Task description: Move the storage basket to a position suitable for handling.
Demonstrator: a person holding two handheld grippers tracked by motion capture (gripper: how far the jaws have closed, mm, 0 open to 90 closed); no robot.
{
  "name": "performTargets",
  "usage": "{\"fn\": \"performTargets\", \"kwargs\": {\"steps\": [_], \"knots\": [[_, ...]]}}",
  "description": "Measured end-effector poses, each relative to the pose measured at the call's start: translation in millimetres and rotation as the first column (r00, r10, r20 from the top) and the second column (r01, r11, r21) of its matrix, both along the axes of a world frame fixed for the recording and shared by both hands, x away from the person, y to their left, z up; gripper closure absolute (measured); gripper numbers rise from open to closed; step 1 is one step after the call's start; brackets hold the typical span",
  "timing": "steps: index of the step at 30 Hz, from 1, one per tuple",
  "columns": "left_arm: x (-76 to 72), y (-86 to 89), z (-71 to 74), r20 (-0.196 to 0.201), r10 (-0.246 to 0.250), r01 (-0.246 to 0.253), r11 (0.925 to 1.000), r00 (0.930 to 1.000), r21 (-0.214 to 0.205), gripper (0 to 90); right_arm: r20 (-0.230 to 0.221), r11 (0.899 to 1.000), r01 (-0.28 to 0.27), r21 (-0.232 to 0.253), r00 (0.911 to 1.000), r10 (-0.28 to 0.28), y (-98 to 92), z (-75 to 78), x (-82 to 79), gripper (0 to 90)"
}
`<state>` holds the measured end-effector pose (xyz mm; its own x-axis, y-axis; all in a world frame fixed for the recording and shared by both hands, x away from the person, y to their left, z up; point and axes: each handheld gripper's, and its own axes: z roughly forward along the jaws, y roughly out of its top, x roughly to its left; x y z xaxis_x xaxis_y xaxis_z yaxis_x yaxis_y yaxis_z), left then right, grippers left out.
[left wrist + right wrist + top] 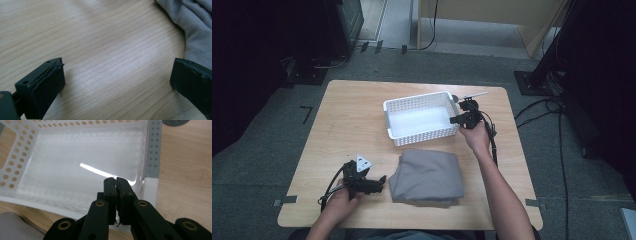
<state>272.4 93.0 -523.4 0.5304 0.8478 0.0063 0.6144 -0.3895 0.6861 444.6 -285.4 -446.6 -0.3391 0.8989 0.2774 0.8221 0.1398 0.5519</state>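
Observation:
A white perforated basket (417, 102) stands empty at the middle back of the wooden table (347, 115). In front of it lies a folded grey cloth (427, 175). My right gripper (455, 120) is at the basket's right end, jaws shut with nothing between them. In the right gripper view its tips (116, 181) reach over the basket's near rim (152, 150) by a corner. My left gripper (383, 181) rests low on the table just left of the cloth, open. In the left gripper view its jaws (117, 72) stand wide over bare wood, with the cloth's edge (197, 22) beside one jaw.
Grey carpet surrounds the table, with cables (542, 110) on the floor at the right and dark equipment stands at the back. Bare tabletop lies at the left of the basket. A corner of the cloth (15, 227) lies close to the basket's near wall.

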Motion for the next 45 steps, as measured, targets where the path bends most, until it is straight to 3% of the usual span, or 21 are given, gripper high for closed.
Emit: {"fn": "performTargets", "kwargs": {"steps": [2,12,19,31,35,39,45], "knots": [[0.0,0.0,0.0,0.000,0.000,0.000,1.0000,1.0000,0.000,0.0,-0.014,1.000,0.006,-0.007,0.9999,-0.006,-1.1,-2.6,-3.5,87.3],[0.0,0.1,0.0,0.000,-0.001,0.001,1.0000,1.0000,0.001,0.0,0.011,1.000,0.018,0.005,0.9998,-0.018,-5.2,-4.8,-31.6,85.9],[0.0,0.0,0.0,0.000,0.000,0.000,1.0000,1.0000,0.000,0.0,0.016,0.999,0.024,0.038,0.9996,-0.025,-8.5,-9.1,-52.6,86.4],[0.0,0.0,0.0,0.000,0.000,0.000,1.0000,1.0000,0.000,0.0,0.053,0.998,0.017,0.065,0.9984,-0.020,-12.9,1.4,-60.8,83.4],[0.0,0.0,0.0,0.000,0.000,0.000,1.0000,1.0000,0.000,0.0,0.051,0.995,-0.001,0.097,0.9987,-0.004,-17.4,6.9,-68.8,71.5],[0.0,0.0,0.0,0.000,0.000,0.000,1.0000,1.0000,0.000,0.0,0.080,0.997,-0.014,0.077,0.9968,0.008,-18.3,10.6,-79.2,57.8],[0.0,0.0,0.0,0.000,0.000,0.000,1.0000,1.0000,0.000,0.0,0.064,0.995,0.005,0.097,0.9979,-0.011,-22.7,14.1,-89.4,51.6]]}}
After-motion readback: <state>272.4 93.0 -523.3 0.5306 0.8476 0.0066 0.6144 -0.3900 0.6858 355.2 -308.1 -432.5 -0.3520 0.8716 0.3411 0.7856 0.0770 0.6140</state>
